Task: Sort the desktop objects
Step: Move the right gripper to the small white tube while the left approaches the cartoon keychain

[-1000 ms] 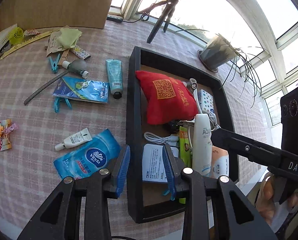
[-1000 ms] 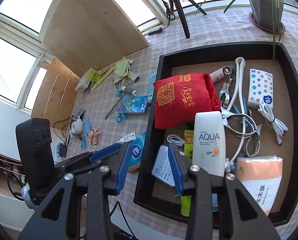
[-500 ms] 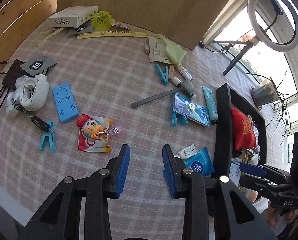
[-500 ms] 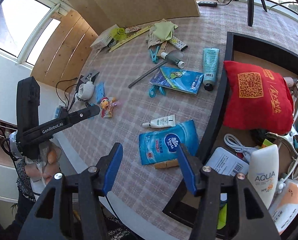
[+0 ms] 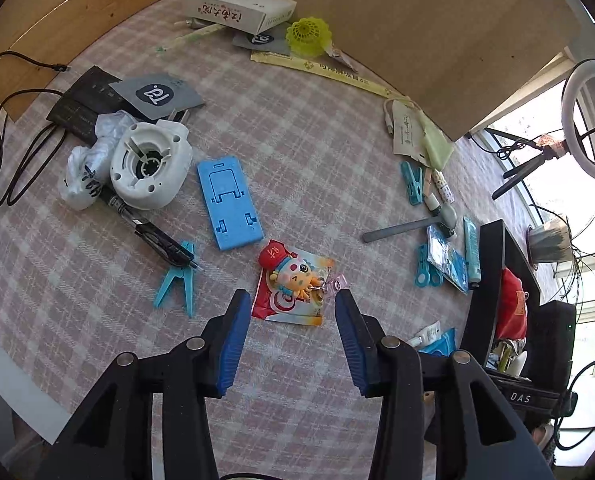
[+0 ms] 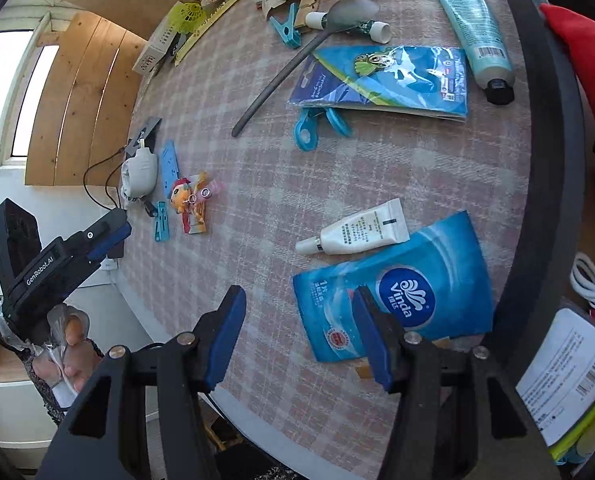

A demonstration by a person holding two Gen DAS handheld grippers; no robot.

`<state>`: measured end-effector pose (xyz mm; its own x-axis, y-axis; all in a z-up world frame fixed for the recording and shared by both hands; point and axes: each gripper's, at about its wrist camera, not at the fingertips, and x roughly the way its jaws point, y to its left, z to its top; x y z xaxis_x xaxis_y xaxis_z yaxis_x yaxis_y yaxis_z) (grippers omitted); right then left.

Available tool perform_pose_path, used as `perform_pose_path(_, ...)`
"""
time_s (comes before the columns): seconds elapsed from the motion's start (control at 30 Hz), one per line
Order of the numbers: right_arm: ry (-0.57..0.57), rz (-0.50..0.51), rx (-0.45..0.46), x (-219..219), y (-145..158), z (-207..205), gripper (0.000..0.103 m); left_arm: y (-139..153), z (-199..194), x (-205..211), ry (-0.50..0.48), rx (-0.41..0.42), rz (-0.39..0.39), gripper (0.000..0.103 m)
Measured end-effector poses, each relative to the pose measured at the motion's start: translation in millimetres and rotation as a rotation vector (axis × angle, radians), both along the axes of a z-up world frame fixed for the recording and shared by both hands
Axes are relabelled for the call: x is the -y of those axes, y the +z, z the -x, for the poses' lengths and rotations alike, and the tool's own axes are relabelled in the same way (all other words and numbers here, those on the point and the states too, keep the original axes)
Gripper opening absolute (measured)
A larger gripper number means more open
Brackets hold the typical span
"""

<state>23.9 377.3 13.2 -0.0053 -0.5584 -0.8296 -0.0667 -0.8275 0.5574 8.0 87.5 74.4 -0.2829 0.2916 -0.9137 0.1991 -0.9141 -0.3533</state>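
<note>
Left tool [image 5: 291, 334], jaws opening and empty, hovers over the cartoon keychain packet [image 5: 293, 286], lying lengthwise toward it; right tool [image 6: 297, 332] gapes empty above the surface [image 6: 377, 168].

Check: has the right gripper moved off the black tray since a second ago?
Yes. The right gripper swung left off the black tray, now hovering open over the checked tablecloth by the blue Vinda tissue pack.

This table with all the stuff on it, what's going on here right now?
A person is sorting desk clutter with a handheld gripper in each hand. The left gripper hangs over a cartoon keychain packet, jaws opening, nothing between them yet. The right gripper is open above a blue Vinda tissue pack next to a small white tube. Neither holds anything. The black tray at the table's edge already has items in it, while many more lie on the checked tablecloth.
</note>
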Motion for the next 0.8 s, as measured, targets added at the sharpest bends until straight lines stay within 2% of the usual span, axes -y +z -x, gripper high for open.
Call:
perform_pose_path(0.1, -0.014, 0.004, 0.033, -1, -10, 9, 0.055, -8, 5, -7, -0.014, 0.016, -0.012, 0.042)
perform_pose_path(0.23, -0.028, -0.019, 0.017, 4, -8, 25, 0.055, -21, 14, -9, 0.014, 0.053, -0.071, 0.042)
perform_pose_path(0.47, 0.028, -0.106, -0.02, 23, -4, 56, 0.055, -32, 30, -22, -0.01, 0.076, -0.048, 0.042)
perform_pose_path(0.6, 0.117, -0.197, -0.08, 44, -2, 65, 0.053, -34, 34, -28, -0.041, 0.072, -0.02, 0.042)
perform_pose_path(0.7, 0.222, -0.273, -0.165, 66, 1, 64, 0.048, -35, 38, -30, -0.059, 0.076, -0.009, 0.042)
perform_pose_path(0.8, 0.276, -0.335, -0.212, 79, 3, 63, 0.044, -36, 43, -30, -0.066, 0.086, -0.007, 0.042)
